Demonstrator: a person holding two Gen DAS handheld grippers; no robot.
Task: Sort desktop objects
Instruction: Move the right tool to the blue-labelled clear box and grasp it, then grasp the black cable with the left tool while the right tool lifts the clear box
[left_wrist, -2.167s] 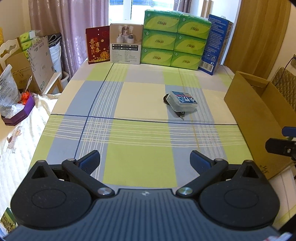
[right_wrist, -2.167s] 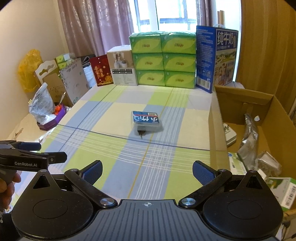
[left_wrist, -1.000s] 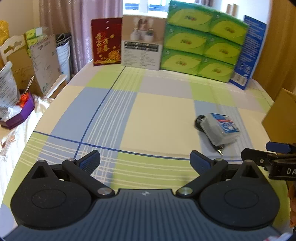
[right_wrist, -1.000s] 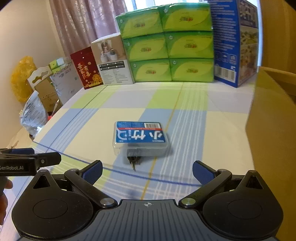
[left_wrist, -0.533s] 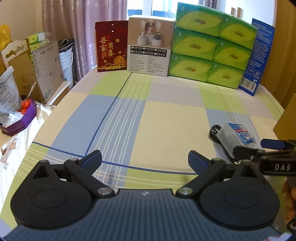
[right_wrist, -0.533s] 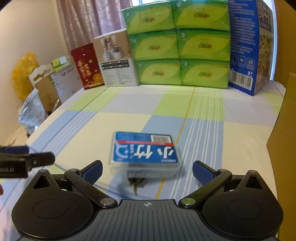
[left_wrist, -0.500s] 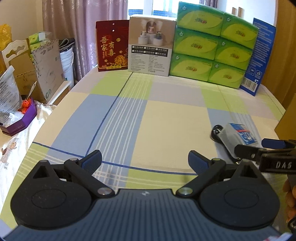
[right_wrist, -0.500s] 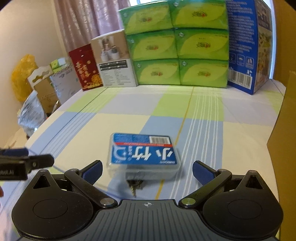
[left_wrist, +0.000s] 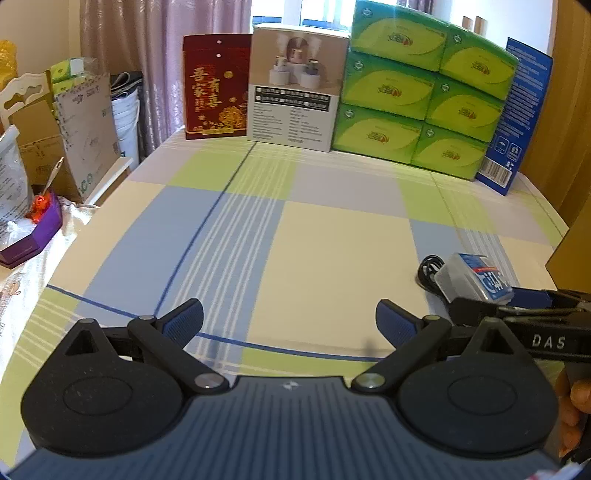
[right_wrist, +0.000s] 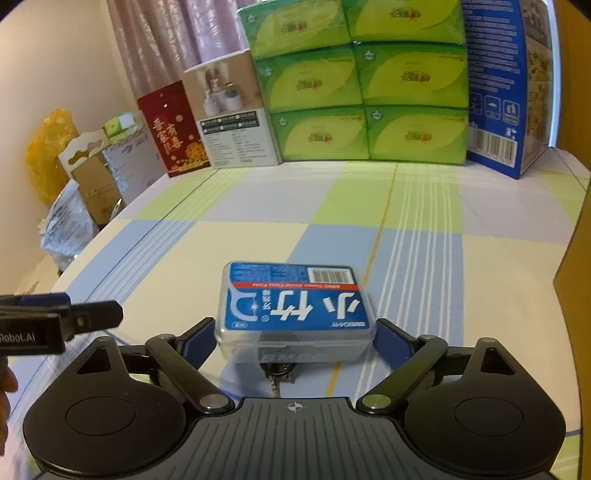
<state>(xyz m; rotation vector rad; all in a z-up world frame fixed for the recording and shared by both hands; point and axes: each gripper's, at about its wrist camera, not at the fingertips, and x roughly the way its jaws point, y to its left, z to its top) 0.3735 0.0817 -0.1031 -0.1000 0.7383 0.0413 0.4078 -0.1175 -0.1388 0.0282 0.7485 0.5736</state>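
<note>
A clear plastic box with a blue label (right_wrist: 295, 310) lies on the checked tablecloth (right_wrist: 424, 258), resting on a coiled black cable (right_wrist: 275, 373). My right gripper (right_wrist: 294, 332) is down at table level, and its blue pads press against the box's two short sides. In the left wrist view the same box (left_wrist: 472, 277) and cable (left_wrist: 428, 267) sit at the right, with the right gripper's black fingers (left_wrist: 480, 306) around the box. My left gripper (left_wrist: 290, 321) hovers open over bare cloth, left of the box, holding nothing.
Along the far edge stand green tissue packs (left_wrist: 424, 99), a blue carton (left_wrist: 517, 118), a white box (left_wrist: 295, 88) and a red box (left_wrist: 216, 85). A brown cardboard box (right_wrist: 576, 251) borders the right side. Bags and cartons (left_wrist: 44, 155) crowd the left.
The right gripper has moved forward until the plastic box sits between its fingers, and the fingers have narrowed onto it. The left gripper has edged forward and stays open.
</note>
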